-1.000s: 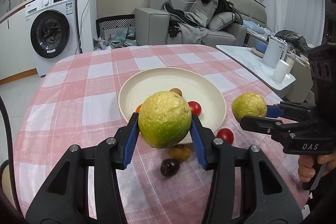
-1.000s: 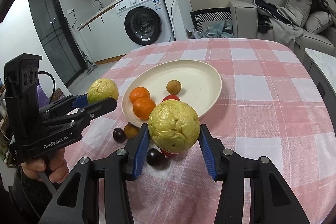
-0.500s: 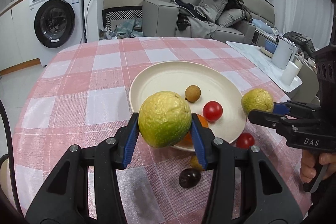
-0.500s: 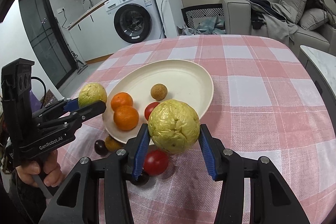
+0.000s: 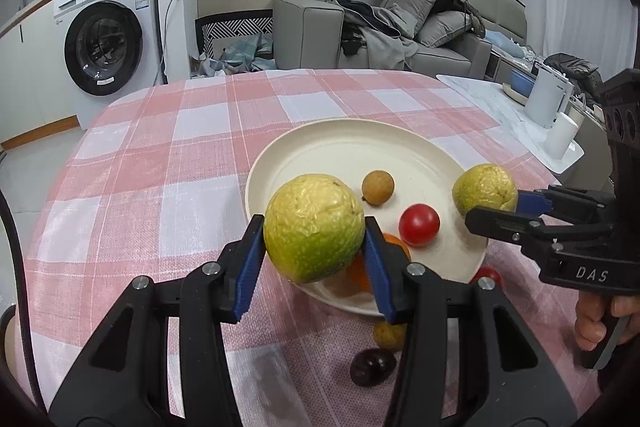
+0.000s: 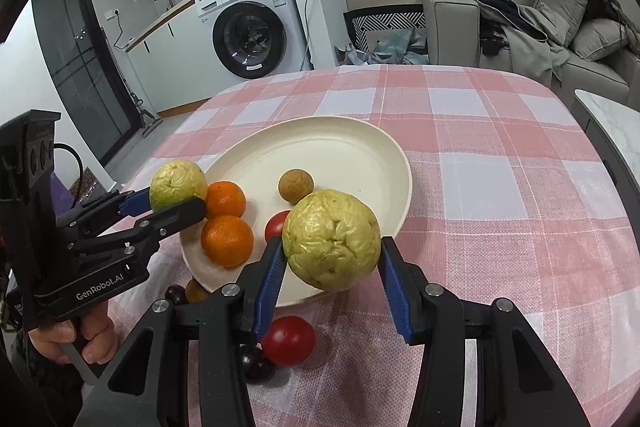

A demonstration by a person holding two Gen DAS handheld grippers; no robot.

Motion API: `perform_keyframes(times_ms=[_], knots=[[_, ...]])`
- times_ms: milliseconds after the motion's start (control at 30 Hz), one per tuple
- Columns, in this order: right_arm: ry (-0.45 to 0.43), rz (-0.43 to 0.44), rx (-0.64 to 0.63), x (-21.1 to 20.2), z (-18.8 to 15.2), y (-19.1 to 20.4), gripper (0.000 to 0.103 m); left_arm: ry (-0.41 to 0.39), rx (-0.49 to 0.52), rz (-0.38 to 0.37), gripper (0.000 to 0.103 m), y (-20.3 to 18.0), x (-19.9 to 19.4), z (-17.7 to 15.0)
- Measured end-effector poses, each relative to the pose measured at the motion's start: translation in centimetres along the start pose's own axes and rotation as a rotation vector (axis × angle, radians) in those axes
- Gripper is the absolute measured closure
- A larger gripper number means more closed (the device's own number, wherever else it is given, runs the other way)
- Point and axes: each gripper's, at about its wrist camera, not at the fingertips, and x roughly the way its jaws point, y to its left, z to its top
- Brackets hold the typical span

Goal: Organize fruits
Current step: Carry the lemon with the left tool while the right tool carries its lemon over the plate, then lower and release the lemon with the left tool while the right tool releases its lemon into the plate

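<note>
My left gripper [image 5: 316, 247] is shut on a green-yellow guava [image 5: 314, 227], held above the near left rim of the cream plate [image 5: 320, 151]. My right gripper [image 6: 330, 267] is shut on a yellow guava [image 6: 332, 239], held over the plate's [image 6: 344, 147] near right rim. The plate holds two oranges [image 6: 227, 241], a longan [image 6: 295, 185] and a red tomato [image 5: 419, 225]. Each gripper shows in the other's view, the left gripper [image 6: 176, 203] and the right gripper [image 5: 486, 207].
On the pink checked tablecloth [image 6: 500, 187], near the plate's front rim, lie a red tomato [image 6: 288, 340], two dark plums [image 6: 258, 363] and a brownish fruit [image 5: 389, 335]. A side table with white cups [image 5: 560, 139] stands to the right.
Both grippers have moved forward with their guavas, from the table in front of the plate to above the plate's near rim. Their grips have not changed.
</note>
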Motion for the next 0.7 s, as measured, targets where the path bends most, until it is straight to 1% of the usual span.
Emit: perform_keyframes(times_ms=[200, 433, 500, 633, 700], knots=[[-0.003, -0.022, 0.012, 0.7, 0.9, -0.6, 0.055, -0.017, -0.015, 0.014, 0.058, 0.6, 0.8, 1.3], [0.0, -0.046, 0.026, 1.4, 1.5, -1.3, 0.055, -0.02, -0.032, 0.012, 0.058, 1.6, 2.3, 2.8], [-0.001, -0.04, 0.035, 1.6, 1.5, -1.4, 0.051, -0.02, -0.039, 0.006, 0.058, 1.9, 2.6, 3.1], [-0.009, -0.051, 0.013, 1.4, 1.4, -1.0, 0.05, -0.022, -0.043, 0.008, 0.058, 2.1, 3.0, 3.3], [-0.016, -0.051, 0.009, 1.3, 1.3, -0.8, 0.045, -0.021, -0.048, 0.005, 0.058, 2.2, 3.0, 3.3]])
